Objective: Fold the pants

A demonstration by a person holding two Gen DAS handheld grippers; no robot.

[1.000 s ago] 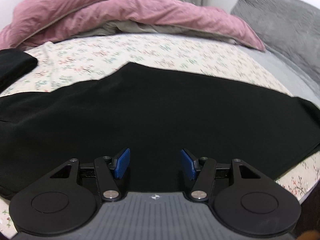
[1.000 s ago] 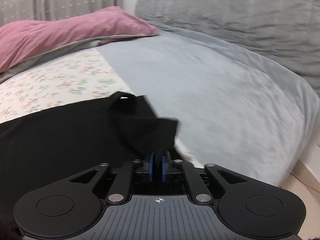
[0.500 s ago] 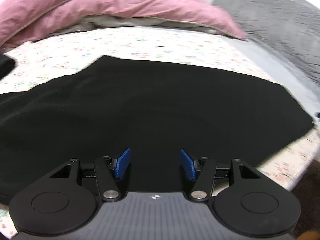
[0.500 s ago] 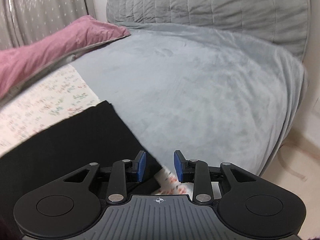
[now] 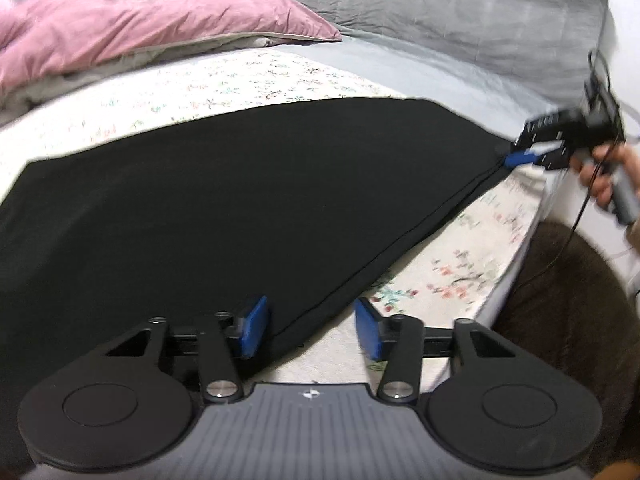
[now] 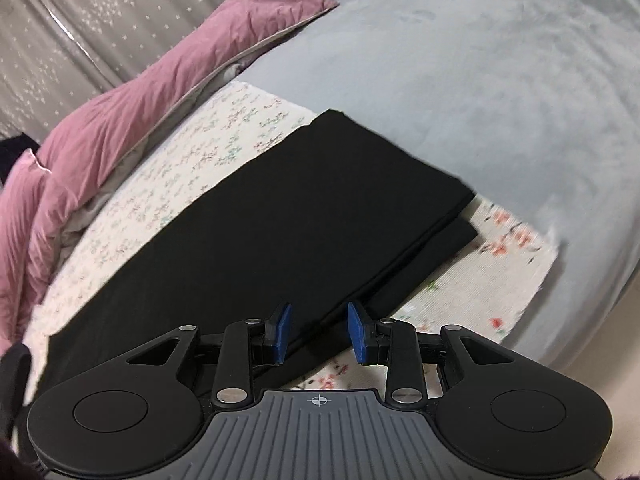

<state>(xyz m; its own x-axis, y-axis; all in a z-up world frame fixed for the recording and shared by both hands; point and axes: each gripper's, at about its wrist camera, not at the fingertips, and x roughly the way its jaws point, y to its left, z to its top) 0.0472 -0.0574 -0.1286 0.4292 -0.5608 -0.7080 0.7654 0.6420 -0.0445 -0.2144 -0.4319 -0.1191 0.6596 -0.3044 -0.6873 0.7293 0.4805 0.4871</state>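
We found the flat black fabric pants (image 6: 280, 216) folded lengthwise, centre frame, on the floral bed sheet (image 6: 516, 276). Left claw (image 5: 308, 326) and right claw (image 6: 319, 334) gaped empty; crosswise folds remained.

Flat pants (image 6: 280, 216) leave open bedding (image 6: 500, 92) rightward, while the pink duvet (image 6: 132, 108) seemingly blocks the far side.

Probably a home bedroom: bed (image 6: 500, 92), pink duvet (image 5: 132, 36), starry curtains (image 6: 100, 20)
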